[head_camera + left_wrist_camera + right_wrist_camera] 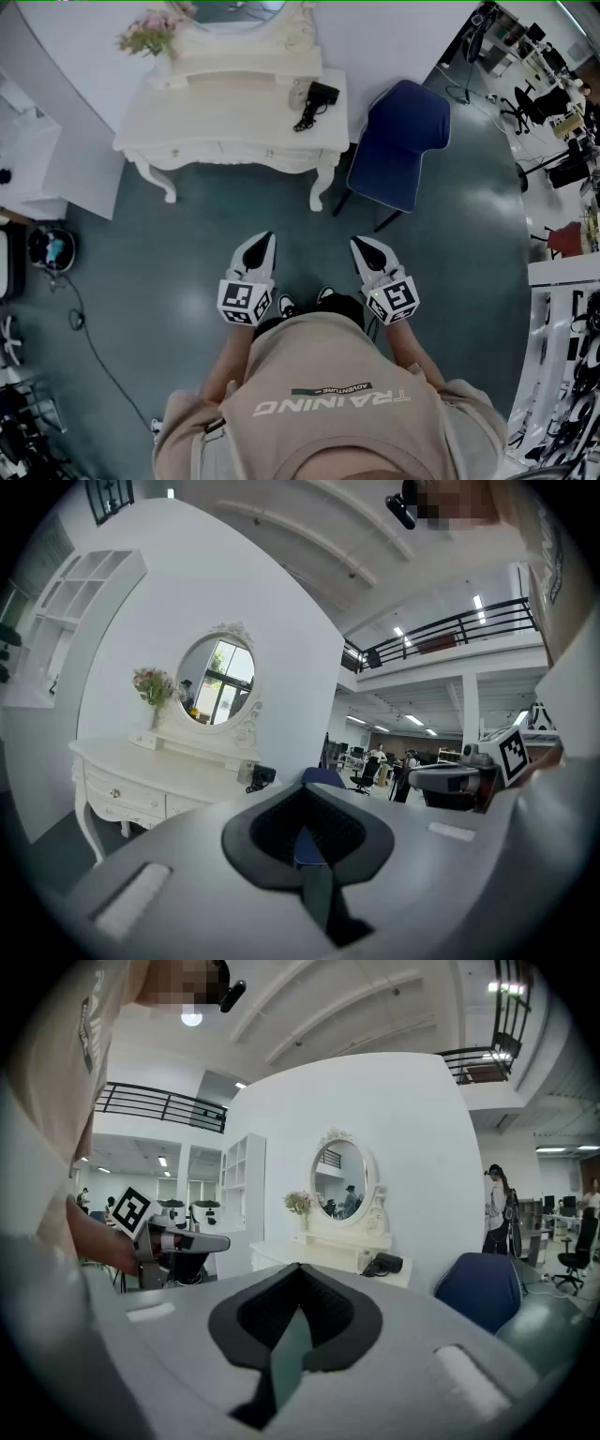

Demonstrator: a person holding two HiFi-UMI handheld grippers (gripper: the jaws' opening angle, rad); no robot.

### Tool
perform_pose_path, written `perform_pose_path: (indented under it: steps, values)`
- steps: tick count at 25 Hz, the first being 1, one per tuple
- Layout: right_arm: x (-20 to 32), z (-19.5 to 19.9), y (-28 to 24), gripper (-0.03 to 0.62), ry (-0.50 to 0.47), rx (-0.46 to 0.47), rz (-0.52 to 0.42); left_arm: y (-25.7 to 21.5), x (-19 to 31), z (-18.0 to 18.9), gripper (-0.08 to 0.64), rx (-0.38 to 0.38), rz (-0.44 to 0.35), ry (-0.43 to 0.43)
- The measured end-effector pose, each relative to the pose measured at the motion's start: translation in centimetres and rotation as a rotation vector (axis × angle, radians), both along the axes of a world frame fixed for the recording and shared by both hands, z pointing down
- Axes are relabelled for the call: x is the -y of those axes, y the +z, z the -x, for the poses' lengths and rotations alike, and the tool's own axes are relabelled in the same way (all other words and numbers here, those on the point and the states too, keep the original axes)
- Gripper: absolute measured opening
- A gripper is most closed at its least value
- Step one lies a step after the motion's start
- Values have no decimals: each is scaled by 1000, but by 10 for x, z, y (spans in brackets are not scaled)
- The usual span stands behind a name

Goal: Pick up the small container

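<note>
Your left gripper (263, 240) and right gripper (364, 244) sit low centre of the head view, side by side and apart, both aimed up-frame. Each has its jaws pressed together with nothing between them. White dressing table (234, 117) at upper centre-left. Black hair dryer (314, 101) on its right end, flowers (150, 36) at its back left, oval mirror (216, 680) behind. Blue chair (398, 141) just right of the table. The small container is too small to pick out in any view.
</note>
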State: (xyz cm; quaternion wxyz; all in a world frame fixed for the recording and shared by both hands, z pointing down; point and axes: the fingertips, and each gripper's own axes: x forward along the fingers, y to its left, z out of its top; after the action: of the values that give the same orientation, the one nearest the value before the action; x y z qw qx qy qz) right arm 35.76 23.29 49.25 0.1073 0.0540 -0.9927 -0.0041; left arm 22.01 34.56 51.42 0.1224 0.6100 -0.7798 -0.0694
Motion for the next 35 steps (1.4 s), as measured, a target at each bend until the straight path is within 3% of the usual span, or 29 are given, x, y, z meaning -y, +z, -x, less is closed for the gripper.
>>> perform_pose_path:
  steps: [3, 8, 15, 20, 24, 30, 35]
  values:
    - [-8, 4, -4, 2, -11, 8, -16, 8, 1, -8, 15, 45, 63, 34]
    - [-16, 15, -11, 3, -26, 20, -20, 10, 0, -16, 15, 67, 73, 77]
    - [-17, 7, -11, 3, -41, -21, -41, 18, 6, -11, 17, -13, 63, 73]
    - [-7, 1, 12, 3, -28, -54, 33, 35, 9, -11, 17, -54, 101, 51]
    - [4, 18, 17, 3, -47, -55, 54, 40, 14, -5, 17, -77, 130, 48]
    - [18, 63, 13, 3, -93, 0, 98, 35, 34, 22, 17, -52, 187, 64]
    - [58, 79, 5, 3, -73, 52, 126, 4, 82, 41, 17, 22, 170, 95]
